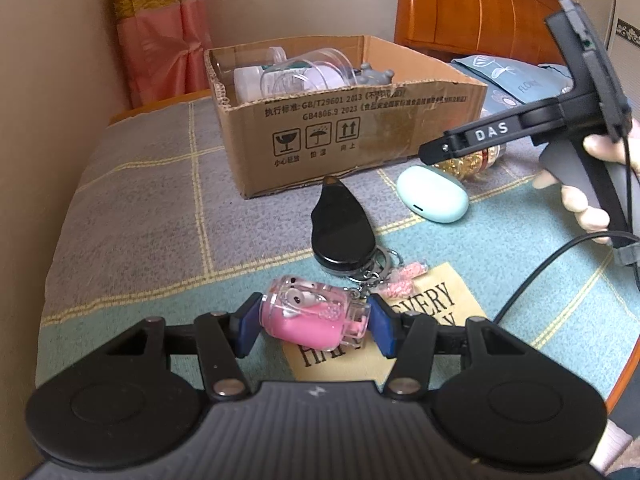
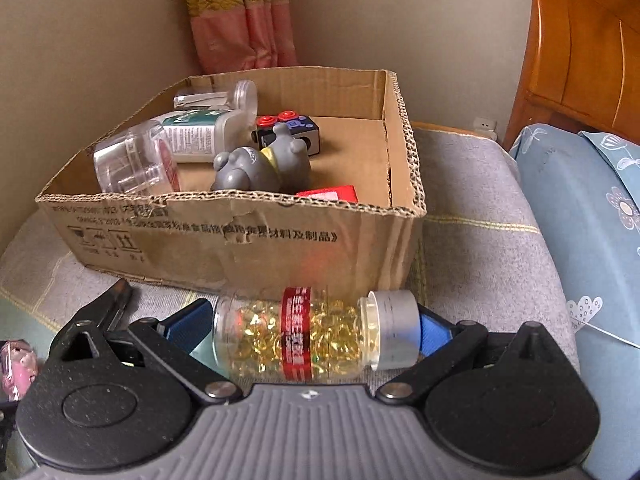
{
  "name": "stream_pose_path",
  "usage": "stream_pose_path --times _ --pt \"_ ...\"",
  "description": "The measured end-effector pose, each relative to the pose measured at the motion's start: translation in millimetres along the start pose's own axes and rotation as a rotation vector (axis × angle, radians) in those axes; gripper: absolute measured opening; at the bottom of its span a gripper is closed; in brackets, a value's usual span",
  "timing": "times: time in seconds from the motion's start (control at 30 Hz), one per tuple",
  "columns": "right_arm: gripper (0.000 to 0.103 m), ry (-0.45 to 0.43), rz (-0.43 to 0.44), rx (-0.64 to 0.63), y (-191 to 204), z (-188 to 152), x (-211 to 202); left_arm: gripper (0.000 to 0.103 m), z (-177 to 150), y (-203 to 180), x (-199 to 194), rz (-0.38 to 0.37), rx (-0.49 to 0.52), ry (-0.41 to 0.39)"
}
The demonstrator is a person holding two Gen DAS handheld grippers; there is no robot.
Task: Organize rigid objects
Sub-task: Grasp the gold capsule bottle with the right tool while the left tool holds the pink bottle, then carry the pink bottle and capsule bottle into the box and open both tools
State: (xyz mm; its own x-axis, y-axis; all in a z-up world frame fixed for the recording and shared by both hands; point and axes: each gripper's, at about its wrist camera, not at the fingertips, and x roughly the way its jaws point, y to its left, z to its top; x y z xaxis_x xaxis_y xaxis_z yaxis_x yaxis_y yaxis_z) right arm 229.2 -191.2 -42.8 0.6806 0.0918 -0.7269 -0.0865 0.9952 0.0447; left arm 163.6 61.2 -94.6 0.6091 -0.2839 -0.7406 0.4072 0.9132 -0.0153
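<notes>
My left gripper [image 1: 312, 328] has its blue pads against both ends of a pink clear earbud case [image 1: 308, 316] on a keyring, low over the bed cover. A black teardrop fob [image 1: 340, 228] on the same ring and a mint case [image 1: 432, 194] lie beyond it. My right gripper [image 2: 316, 332] is shut on a clear bottle of yellow capsules [image 2: 312, 336] with a red label and grey cap, held sideways just in front of the cardboard box [image 2: 240, 232]. The right gripper also shows in the left wrist view [image 1: 436, 148].
The box [image 1: 352, 136] holds clear plastic jars [image 2: 136, 160], a white bottle [image 2: 200, 136], a grey toy [image 2: 264, 164], a black block with red buttons [image 2: 288, 128] and a red item [image 2: 328, 194]. Blue pillows [image 2: 580, 216] lie right. A wooden headboard [image 2: 580, 48] stands behind.
</notes>
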Motion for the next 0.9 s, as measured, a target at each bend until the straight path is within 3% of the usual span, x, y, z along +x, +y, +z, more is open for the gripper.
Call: stream_pose_path --times 0.17,0.27,0.47,0.9 --pt "0.103 0.019 -0.037 -0.011 1.2 3.1 8.5 0.055 1.0 0.0 0.1 0.001 -0.003 0.001" --pt "0.096 0.024 -0.029 -0.016 0.3 3.2 6.8 0.055 2.6 0.3 1.0 0.006 -0.010 0.007" --pt "0.096 0.046 -0.025 -0.055 0.4 0.5 -1.6 0.054 7.4 2.0 2.6 0.008 -0.023 0.036" --pt "0.096 0.008 0.076 -0.191 -5.0 14.8 -59.1 0.054 34.2 -0.6 -21.9 0.027 0.058 0.053"
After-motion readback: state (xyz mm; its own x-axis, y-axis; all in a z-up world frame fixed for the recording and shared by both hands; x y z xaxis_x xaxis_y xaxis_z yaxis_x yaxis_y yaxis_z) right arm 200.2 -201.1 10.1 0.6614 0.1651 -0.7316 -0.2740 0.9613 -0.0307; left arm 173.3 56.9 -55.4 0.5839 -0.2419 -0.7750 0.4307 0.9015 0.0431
